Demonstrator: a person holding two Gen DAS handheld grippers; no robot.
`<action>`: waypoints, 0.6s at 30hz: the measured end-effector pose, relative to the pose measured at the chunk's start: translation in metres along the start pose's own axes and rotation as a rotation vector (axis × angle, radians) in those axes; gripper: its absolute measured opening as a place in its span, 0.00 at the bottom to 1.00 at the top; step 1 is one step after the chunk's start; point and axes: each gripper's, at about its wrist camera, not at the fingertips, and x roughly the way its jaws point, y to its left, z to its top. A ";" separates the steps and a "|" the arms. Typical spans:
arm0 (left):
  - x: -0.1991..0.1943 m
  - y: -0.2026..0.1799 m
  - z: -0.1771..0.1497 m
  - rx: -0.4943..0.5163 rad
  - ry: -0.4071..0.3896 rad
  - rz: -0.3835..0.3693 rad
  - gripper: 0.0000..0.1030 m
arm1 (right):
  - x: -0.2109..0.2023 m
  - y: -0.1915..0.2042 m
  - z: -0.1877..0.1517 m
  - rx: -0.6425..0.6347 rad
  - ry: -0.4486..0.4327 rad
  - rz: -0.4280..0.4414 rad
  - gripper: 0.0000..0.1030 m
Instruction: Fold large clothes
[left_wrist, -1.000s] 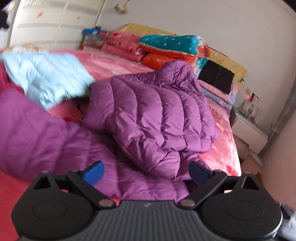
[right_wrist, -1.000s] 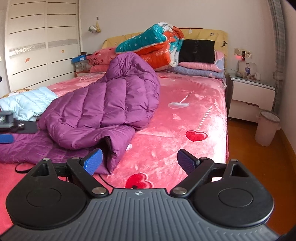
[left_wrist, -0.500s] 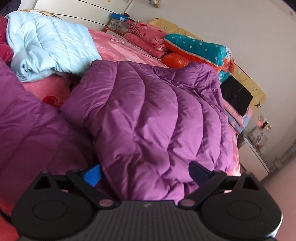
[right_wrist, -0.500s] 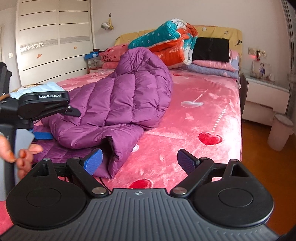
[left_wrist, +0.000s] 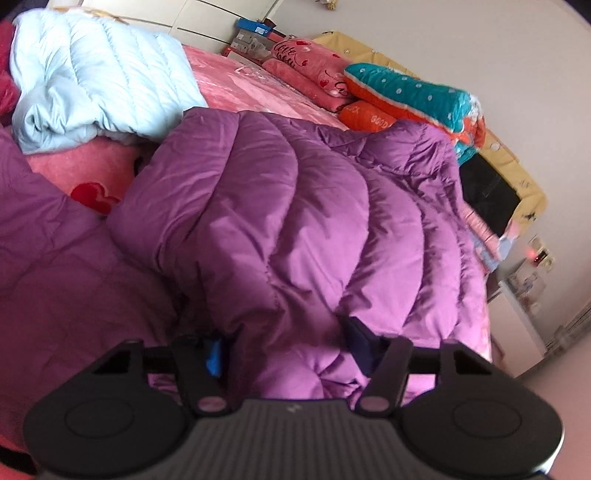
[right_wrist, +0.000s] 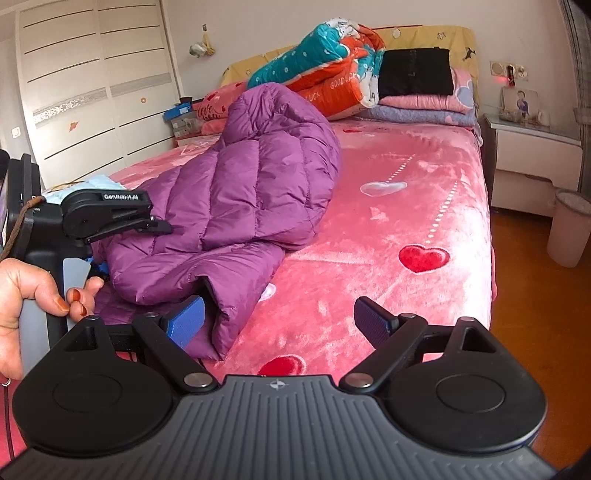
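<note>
Lying rumpled across the pink bed (right_wrist: 406, 206), the purple coat (left_wrist: 295, 229) has one puffy fold between the closing jaws of the left gripper (left_wrist: 288, 350), both pads sunk into the fabric. The right gripper (right_wrist: 279, 319) hovers beside the coat's near corner, jaws spread wide and holding nothing.

bed (right_wrist: 424, 206) rt side open, coat (right_wrist: 258, 184) blocks lt

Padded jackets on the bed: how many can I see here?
2. The purple jacket lies across the middle of the bed; the light blue jacket is bunched beyond it, nearer the wardrobe. More may be hidden under them.
</note>
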 end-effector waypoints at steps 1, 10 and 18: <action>0.000 -0.001 0.000 0.010 0.000 0.004 0.58 | 0.001 -0.001 0.000 0.005 0.003 0.000 1.00; -0.002 -0.011 -0.005 0.133 -0.007 0.074 0.34 | 0.003 -0.005 -0.001 0.021 0.029 0.005 1.00; -0.012 -0.026 -0.009 0.276 -0.026 0.094 0.21 | 0.004 -0.006 -0.001 0.014 0.045 0.001 1.00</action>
